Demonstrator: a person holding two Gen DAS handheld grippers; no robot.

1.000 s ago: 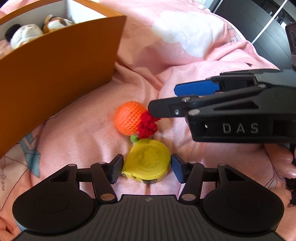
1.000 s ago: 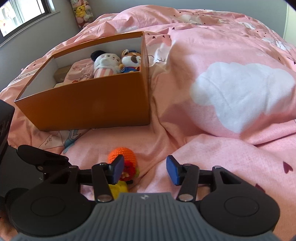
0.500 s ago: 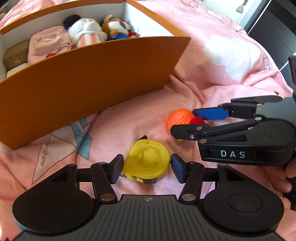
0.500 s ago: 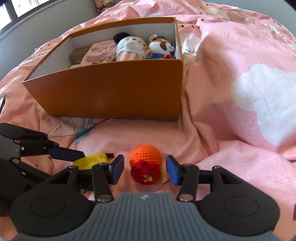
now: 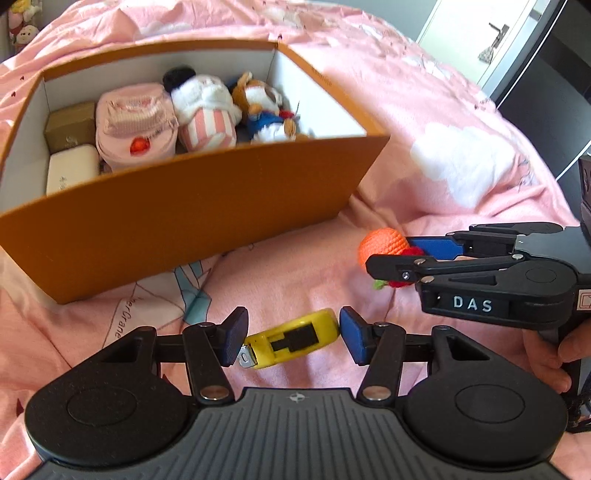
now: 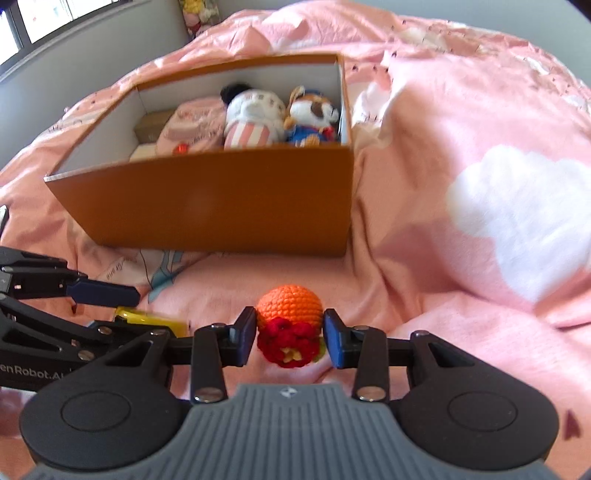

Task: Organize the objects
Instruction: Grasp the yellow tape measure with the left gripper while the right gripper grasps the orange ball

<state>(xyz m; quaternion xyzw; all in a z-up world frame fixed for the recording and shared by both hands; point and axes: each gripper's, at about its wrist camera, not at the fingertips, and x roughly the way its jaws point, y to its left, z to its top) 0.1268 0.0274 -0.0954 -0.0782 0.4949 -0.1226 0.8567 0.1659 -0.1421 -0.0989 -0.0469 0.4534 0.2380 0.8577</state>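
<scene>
left gripper (image 5: pixel 291 341): clamped on yellow tape measure (image 5: pixel 291 339)
right gripper (image 6: pixel 290 334): just closing, pads against crocheted orange toy (image 6: pixel 290 314)
orange box (image 5: pixel 184 218): mid-bedspread (image 6: pixel 461 295), behind both

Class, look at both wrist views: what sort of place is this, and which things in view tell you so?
Most likely a bedroom. The work surface is a bed covered by a pink quilt with white cloud prints, soft toys sit in the orange box, and a window shows in the wall behind.

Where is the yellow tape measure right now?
In the left wrist view the tape measure sits between the left hand-held gripper's pads, in front of the orange box, left of the crochet ball.
</scene>
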